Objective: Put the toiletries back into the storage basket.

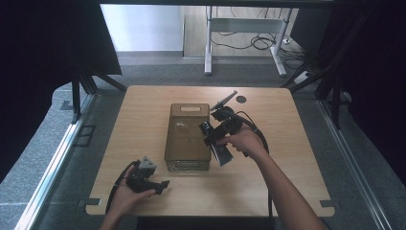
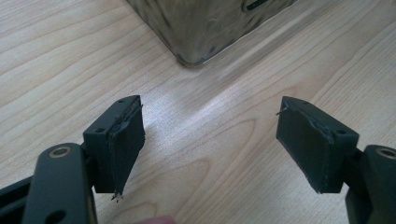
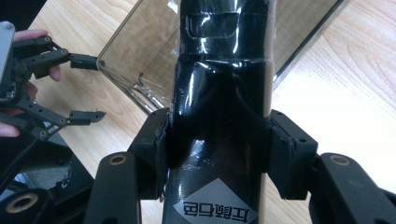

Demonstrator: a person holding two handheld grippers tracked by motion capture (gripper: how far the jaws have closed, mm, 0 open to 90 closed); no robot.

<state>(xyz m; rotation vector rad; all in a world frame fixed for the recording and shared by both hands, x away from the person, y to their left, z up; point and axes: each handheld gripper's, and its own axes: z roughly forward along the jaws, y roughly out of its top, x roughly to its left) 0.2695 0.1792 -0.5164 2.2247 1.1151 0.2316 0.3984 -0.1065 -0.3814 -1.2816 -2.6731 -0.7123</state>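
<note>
My right tongs [image 3: 217, 140] pinch a black bottle [image 3: 219, 93] over the clear bin's [image 1: 187, 136] three o'clock edge at the middle of the surface [image 1: 282, 182], while my left tongs [image 2: 210, 140] rest spread at seven o'clock.

Left hand-held gripper [image 1: 163, 185] rests agape; right hand-held gripper [image 3: 217, 144] clamps tight.

Glossy black bottle [image 3: 217, 116]; smoky clear plastic bin [image 1: 187, 136]; matt pale wood-grain table [image 1: 143, 120].
</note>
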